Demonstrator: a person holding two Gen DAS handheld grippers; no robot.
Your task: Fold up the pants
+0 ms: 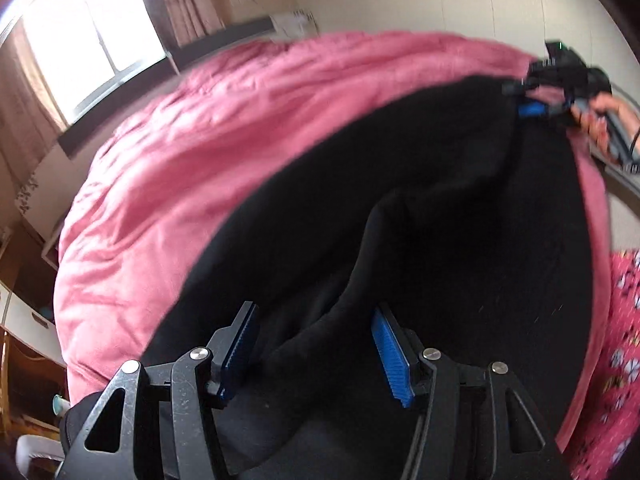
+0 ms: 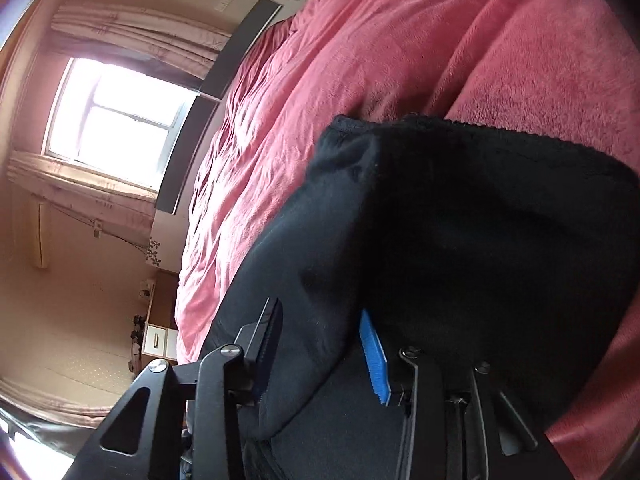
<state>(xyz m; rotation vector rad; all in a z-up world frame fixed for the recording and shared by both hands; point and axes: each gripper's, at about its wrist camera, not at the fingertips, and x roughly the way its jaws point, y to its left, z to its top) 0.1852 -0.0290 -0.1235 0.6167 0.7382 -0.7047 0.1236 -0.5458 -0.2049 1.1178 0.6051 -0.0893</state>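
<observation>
Two grippers on the black pants (image 1: 400,208): your left gripper (image 1: 316,352) gapes wide over a ridge at 12 o'clock; your right gripper (image 2: 320,354) straddles a fold, grip unclear.

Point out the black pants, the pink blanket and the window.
black pants (image 1: 440,208), left wrist view, flat middle of the fabric
pink blanket (image 2: 440,40), right wrist view, bare stretch above the pants
window (image 2: 116,116), right wrist view, bright pane

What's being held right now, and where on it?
Left gripper: nothing, jaws open. Right gripper: a pants fold fills its jaws; clamped or not, can't tell.
</observation>
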